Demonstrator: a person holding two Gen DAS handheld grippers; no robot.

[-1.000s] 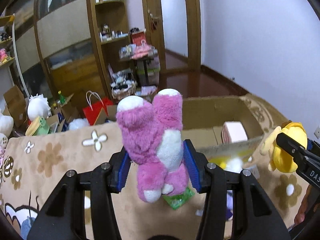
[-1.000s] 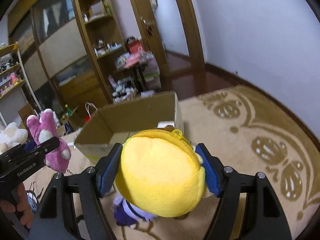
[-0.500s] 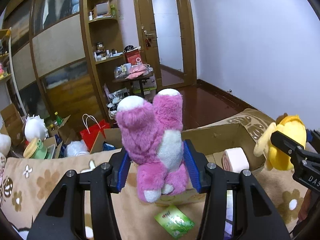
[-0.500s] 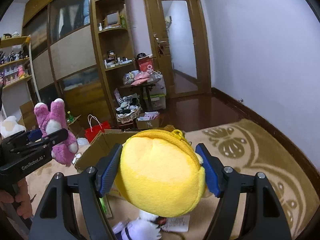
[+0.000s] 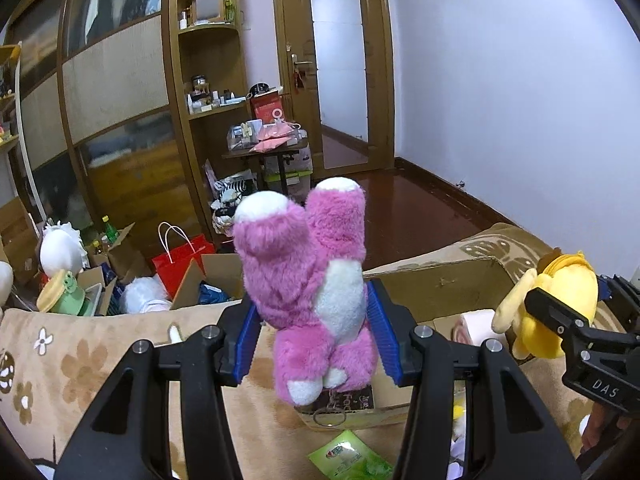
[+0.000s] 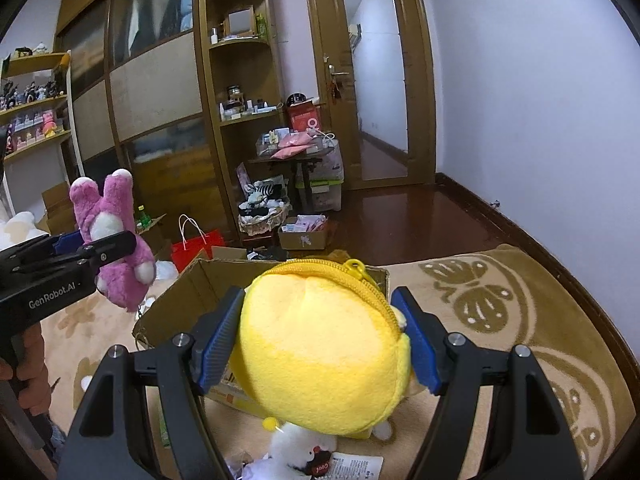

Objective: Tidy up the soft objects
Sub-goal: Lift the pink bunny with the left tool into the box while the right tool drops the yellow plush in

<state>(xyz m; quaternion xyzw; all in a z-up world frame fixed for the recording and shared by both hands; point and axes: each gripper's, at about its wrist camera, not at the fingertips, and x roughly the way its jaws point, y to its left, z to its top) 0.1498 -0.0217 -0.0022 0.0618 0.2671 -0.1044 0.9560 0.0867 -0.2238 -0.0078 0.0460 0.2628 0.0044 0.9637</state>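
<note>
My left gripper (image 5: pixel 312 340) is clamped on the fuzzy pink-and-white plush toy (image 5: pixel 308 280), its blue pads pressing the toy's lower body from both sides while the 2 white-tipped limbs stick up. My right gripper (image 6: pixel 320 344) is squeezed around the round yellow plush zip pouch (image 6: pixel 324 348).

Over the last second both hands have lifted and carried forward: the open brown cardboard box (image 5: pixel 440 284), which sat higher and farther ahead in my left view, now lies just below and behind the pink toy, and the flowered beige blanket (image 5: pixel 80 352) has slid down the frame. My grips have not changed.

I judge this the carry stage, with both soft things up in the air and nearly over the box. What remains is to bring each one above the opening and let go.
</note>
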